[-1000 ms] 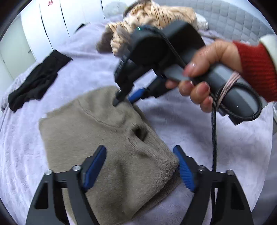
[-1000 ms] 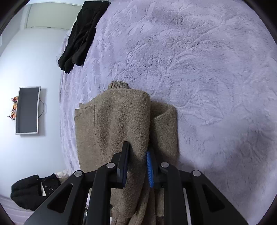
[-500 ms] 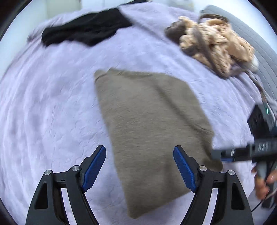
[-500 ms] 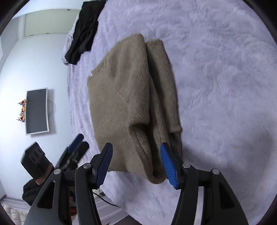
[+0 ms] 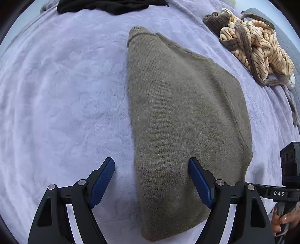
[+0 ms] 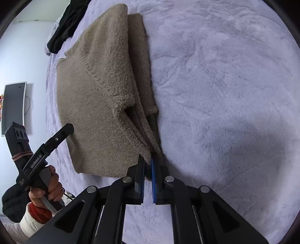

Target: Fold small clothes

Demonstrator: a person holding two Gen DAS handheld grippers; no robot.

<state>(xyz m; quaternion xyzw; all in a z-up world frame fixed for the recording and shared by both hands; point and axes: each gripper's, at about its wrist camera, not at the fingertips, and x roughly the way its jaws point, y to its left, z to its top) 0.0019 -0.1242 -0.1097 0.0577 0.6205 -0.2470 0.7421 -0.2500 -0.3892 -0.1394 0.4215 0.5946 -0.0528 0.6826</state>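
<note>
taupe knit sweater (image 5: 180, 120) now lies folded; right gripper (image 6: 148, 176) has re-closed on its corner, left gripper (image 5: 151, 180) gapes empty, so another fold likely follows.

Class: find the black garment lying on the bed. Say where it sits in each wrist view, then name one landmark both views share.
Left wrist: black garment lies along the top edge, left of centre, beyond the sweater's collar.
Right wrist: black garment is at the upper left, running down from the top edge beside the sweater.
Shared landmark: the folded tan sweater on the lilac blanket.
</note>
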